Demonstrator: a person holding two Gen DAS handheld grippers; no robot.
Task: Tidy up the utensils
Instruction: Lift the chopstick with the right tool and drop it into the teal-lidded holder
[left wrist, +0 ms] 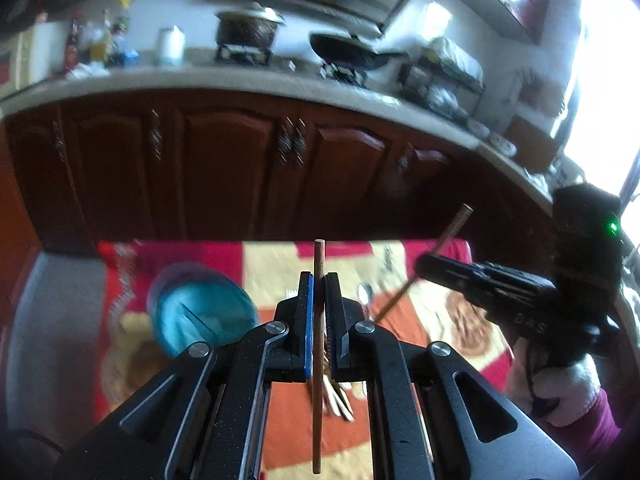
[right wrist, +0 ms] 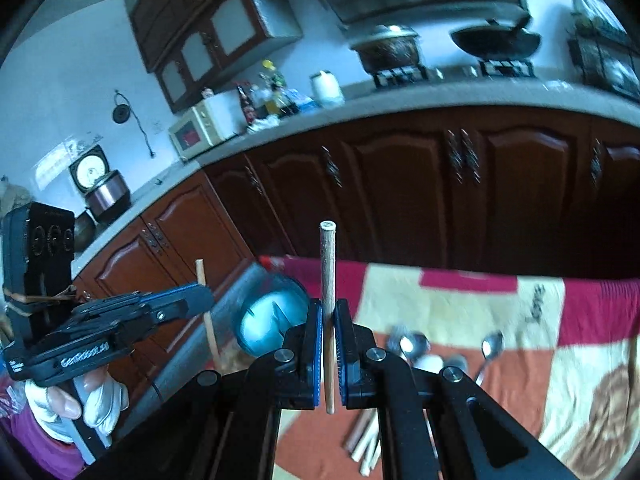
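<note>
Wooden chopsticks, so we're dealing with light, stiff, slightly slick sticks. Our left gripper is clamped on one chopstick, and our right gripper pinches another chopstick, both held near mid-length and standing upright. Mid-shaft seems the safest grip; nearer an end they'd probably pivot. The blue cup sits ahead-left of the left gripper, with spoons just beyond the right one.
</note>
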